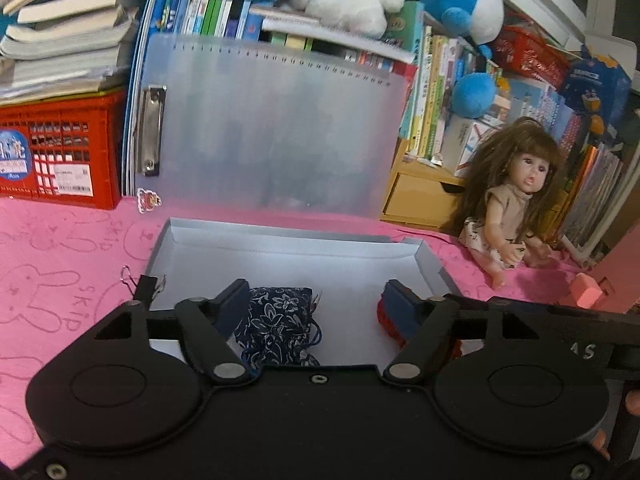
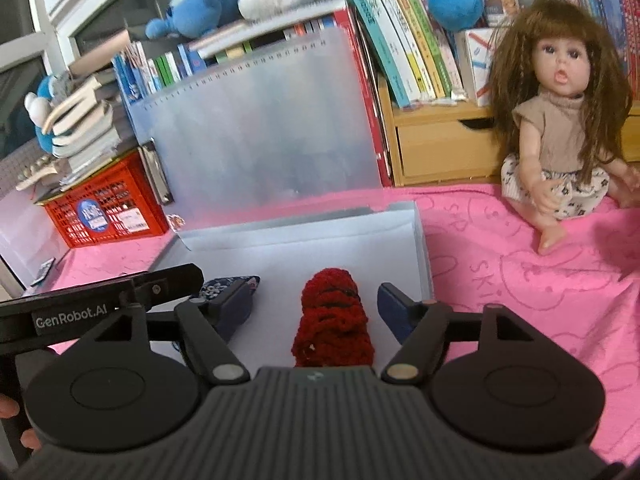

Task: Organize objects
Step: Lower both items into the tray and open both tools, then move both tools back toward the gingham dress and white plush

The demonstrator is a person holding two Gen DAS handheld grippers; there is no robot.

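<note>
A shallow white box (image 1: 430, 258) lies open on the pink cloth, also in the right wrist view (image 2: 420, 236). A dark blue floral pouch (image 1: 280, 320) lies inside it between the open fingers of my left gripper (image 1: 316, 304), which is over the box's near part. A red knitted piece (image 2: 332, 320) lies in the box between the open fingers of my right gripper (image 2: 316, 304); the fingers do not touch it. Its edge shows in the left wrist view (image 1: 386, 320). The pouch's tip shows in the right wrist view (image 2: 216, 284).
A translucent clipboard (image 1: 264, 128) leans upright behind the box. A red crate (image 1: 60, 148) under stacked books stands at left. A doll (image 1: 516, 200) sits at right against bookshelves. A binder clip (image 1: 140, 284) and a pink block (image 1: 588, 290) lie on the cloth.
</note>
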